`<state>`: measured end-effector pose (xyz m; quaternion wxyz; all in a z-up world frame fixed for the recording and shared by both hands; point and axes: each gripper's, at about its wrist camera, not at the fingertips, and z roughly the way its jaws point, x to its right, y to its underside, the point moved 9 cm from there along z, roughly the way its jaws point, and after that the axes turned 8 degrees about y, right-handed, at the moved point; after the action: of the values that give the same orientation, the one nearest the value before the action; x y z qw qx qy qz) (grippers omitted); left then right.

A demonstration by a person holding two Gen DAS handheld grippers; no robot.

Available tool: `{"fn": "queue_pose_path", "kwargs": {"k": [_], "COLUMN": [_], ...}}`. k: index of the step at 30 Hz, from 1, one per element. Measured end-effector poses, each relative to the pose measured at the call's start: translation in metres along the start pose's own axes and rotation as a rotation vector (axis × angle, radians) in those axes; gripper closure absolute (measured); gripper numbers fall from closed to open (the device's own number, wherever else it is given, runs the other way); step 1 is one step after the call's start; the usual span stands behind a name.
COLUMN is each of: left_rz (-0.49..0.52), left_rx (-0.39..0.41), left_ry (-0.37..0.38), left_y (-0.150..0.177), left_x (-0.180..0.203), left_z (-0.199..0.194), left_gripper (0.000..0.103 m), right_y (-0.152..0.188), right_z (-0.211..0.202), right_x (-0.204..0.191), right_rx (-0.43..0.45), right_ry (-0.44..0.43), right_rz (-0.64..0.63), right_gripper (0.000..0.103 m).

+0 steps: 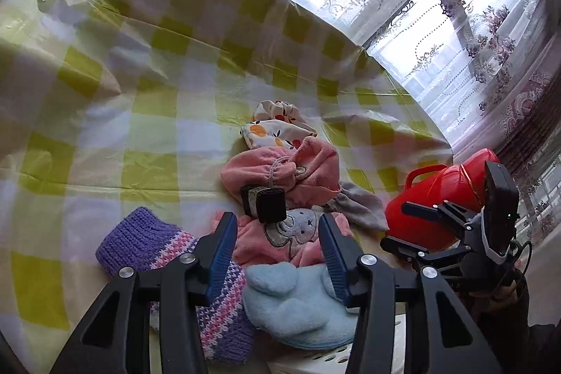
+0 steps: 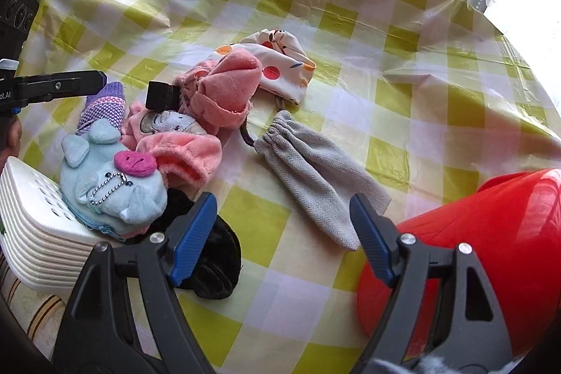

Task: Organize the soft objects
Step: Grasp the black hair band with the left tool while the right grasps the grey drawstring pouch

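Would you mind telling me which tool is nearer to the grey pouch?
The right. The right tool hangs open just above the grey pouch, whose lower end lies between its fingers. The left tool is over the pile of soft toys, and the pouch lies off to its right.

A glossy plastic sheet (image 2: 350, 6) is covering the bench; the red tub (image 2: 491, 251) is shining smooth, the pouch (image 2: 315, 170) looking woven, the hat (image 1: 147, 233) knitted.

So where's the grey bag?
In the right wrist view the grey drawstring bag lies flat on the checked tablecloth, between the pink fleece pile and the red tub.
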<state>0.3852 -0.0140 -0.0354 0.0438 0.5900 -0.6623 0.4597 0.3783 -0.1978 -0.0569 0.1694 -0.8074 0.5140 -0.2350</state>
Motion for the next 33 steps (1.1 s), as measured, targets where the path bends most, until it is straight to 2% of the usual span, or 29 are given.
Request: {"fn": "queue_pose_path", "kwargs": {"k": [6, 11, 22, 27, 28, 30, 31, 32, 33], "left_rz": [-0.021, -0.024, -0.005, -0.006, -0.004, 0.001, 0.001, -0.001, -0.003], "left_rx": [-0.044, -0.063, -0.111, -0.134, -0.134, -0.134, -0.130, -0.126, -0.123], "left_ry": [0.012, 0.026, 0.026, 0.027, 0.028, 0.026, 0.025, 0.026, 0.027], "left_y": [-0.001, -0.002, -0.003, -0.001, -0.001, -0.001, -0.001, -0.001, 0.000], "left_x": [-0.014, -0.015, -0.014, -0.015, -0.015, -0.014, -0.014, -0.015, -0.015], "left_z": [0.022, 0.036, 0.058, 0.066, 0.067, 0.068, 0.068, 0.068, 0.067], "left_gripper": [0.054, 0.053, 0.053, 0.054, 0.054, 0.069, 0.071, 0.071, 0.071], "right_y": [-0.006, -0.013, -0.023, -0.023, -0.023, -0.024, -0.024, -0.024, -0.025], "right_z": [0.023, 0.038, 0.066, 0.080, 0.083, 0.085, 0.085, 0.085, 0.084], "right_x": [0.003, 0.007, 0.002, 0.006, 0.007, 0.009, 0.009, 0.008, 0.007], "right_rx": [-0.038, -0.059, -0.103, -0.121, -0.124, -0.120, -0.117, -0.111, -0.102], "right_ry": [0.025, 0.015, 0.022, 0.028, 0.026, 0.013, 0.009, 0.004, -0.008], "right_rz": [-0.021, 0.016, -0.009, 0.019, 0.028, 0.058, 0.066, 0.072, 0.078], "right_gripper": [0.023, 0.023, 0.023, 0.023, 0.022, 0.022, 0.024, 0.027, 0.037]}}
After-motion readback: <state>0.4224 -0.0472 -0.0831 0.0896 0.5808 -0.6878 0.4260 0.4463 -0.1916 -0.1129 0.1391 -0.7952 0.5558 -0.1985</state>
